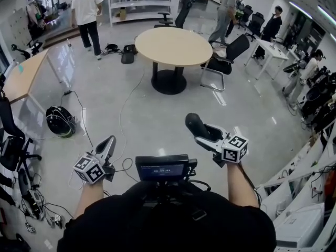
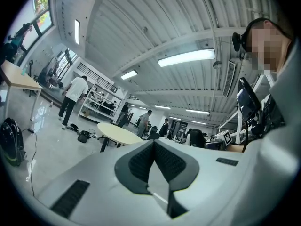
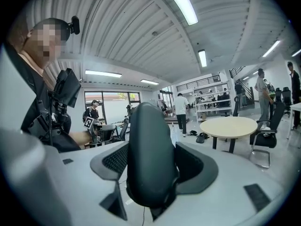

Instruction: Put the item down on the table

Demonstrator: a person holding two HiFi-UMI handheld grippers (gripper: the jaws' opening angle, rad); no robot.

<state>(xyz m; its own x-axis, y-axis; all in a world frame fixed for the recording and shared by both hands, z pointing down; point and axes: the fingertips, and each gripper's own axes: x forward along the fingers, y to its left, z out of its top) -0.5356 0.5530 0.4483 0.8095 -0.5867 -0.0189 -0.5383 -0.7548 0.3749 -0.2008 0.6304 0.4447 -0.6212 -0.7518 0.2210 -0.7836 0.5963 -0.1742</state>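
Observation:
A dark, rounded oblong item (image 1: 195, 125), shaped like a computer mouse, sits clamped between the jaws of my right gripper (image 1: 203, 133), held in the air at chest height. In the right gripper view the item (image 3: 149, 154) fills the gap between the pads, standing on end. My left gripper (image 1: 109, 144) hangs at the lower left with its jaws pressed together and nothing in them; its pads (image 2: 141, 164) meet in a line. The round beige table (image 1: 173, 46) stands well ahead across the floor, also seen small in the gripper views as the table (image 3: 235, 125) and the table (image 2: 117, 133).
A black chair (image 1: 226, 59) stands right of the table. Bags (image 1: 127, 53) lie on the floor behind it, a black backpack (image 1: 60, 121) at left with cables. A wooden desk (image 1: 21, 75) lines the left wall. Several people stand at the back. White desks are at right.

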